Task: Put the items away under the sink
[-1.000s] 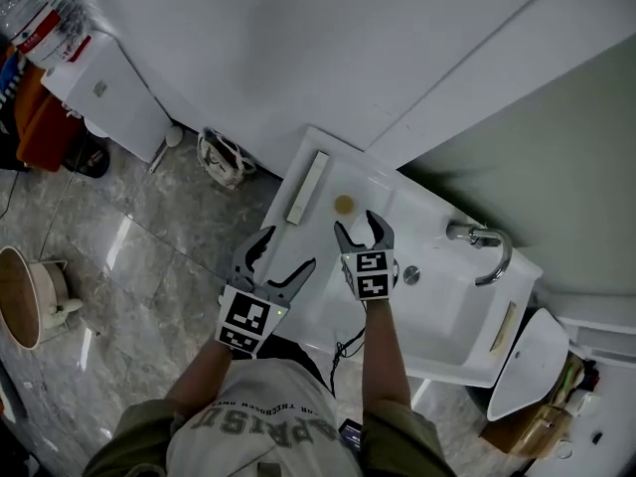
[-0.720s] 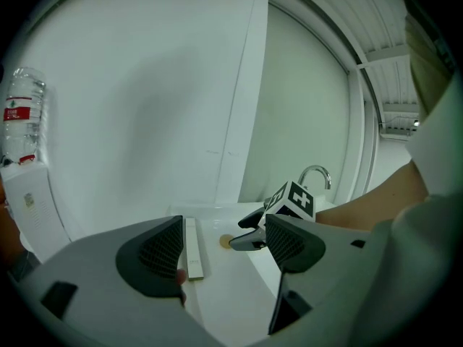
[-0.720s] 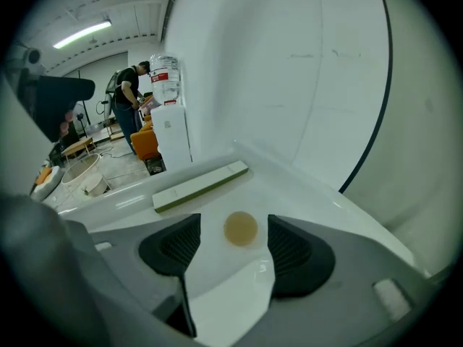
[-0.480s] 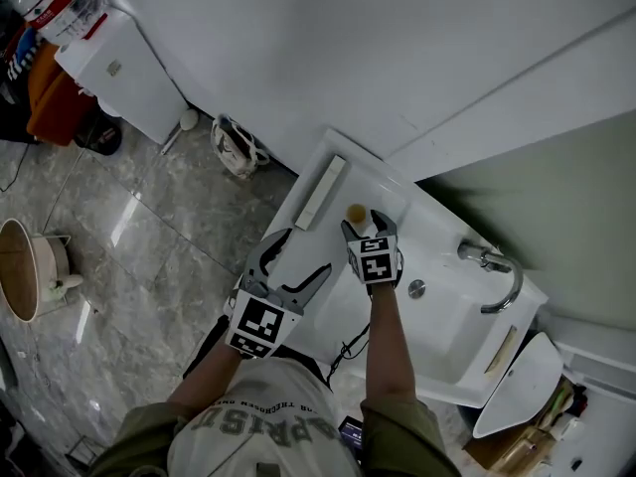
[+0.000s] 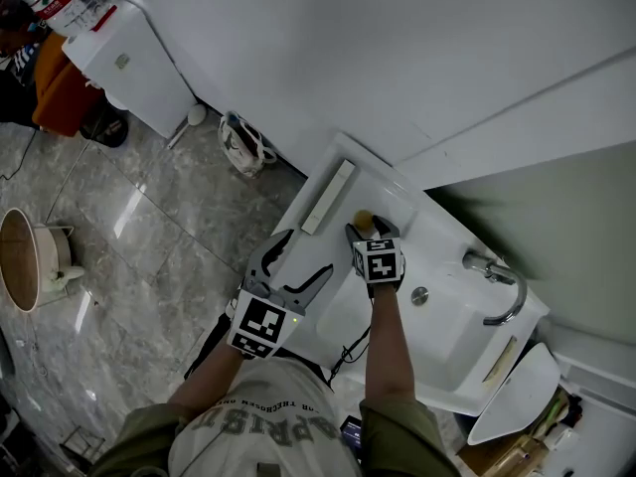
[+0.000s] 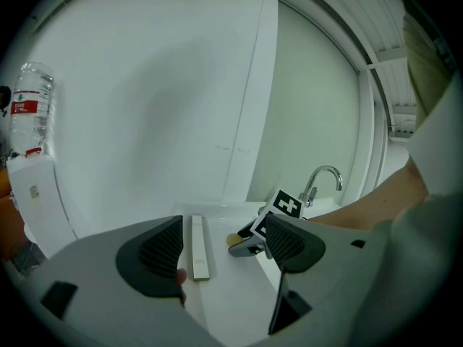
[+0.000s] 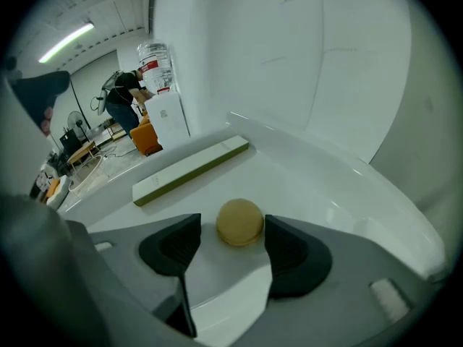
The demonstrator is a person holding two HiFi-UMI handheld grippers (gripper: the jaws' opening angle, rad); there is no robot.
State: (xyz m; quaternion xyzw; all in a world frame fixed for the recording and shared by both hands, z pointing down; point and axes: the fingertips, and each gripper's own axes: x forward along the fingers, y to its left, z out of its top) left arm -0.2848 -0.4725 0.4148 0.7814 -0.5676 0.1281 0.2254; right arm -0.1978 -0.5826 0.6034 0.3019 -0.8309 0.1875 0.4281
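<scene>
A round tan item [image 7: 240,221] lies on the white sink counter [image 5: 393,199] near its back left corner. My right gripper [image 7: 233,231] is open, one jaw on each side of the tan item [image 5: 364,218], close but with a sliver of gap. A long white-and-green box [image 5: 328,197] lies just to the left of it. My left gripper [image 5: 301,256] hangs open and empty over the counter's front left edge. In the left gripper view the long box [image 6: 199,246] and the right gripper's marker cube [image 6: 287,205] show ahead.
The basin [image 5: 447,341] with its drain [image 5: 421,294] and chrome faucet [image 5: 494,281] lies to the right. On the marble floor at left are a small bag [image 5: 241,145], a white cabinet [image 5: 129,68] and a round basket [image 5: 20,271]. A person [image 7: 130,96] stands far off.
My right gripper has moved forward across the counter until its open jaws flank the round tan item. The left gripper has stayed open at the counter's front edge.
</scene>
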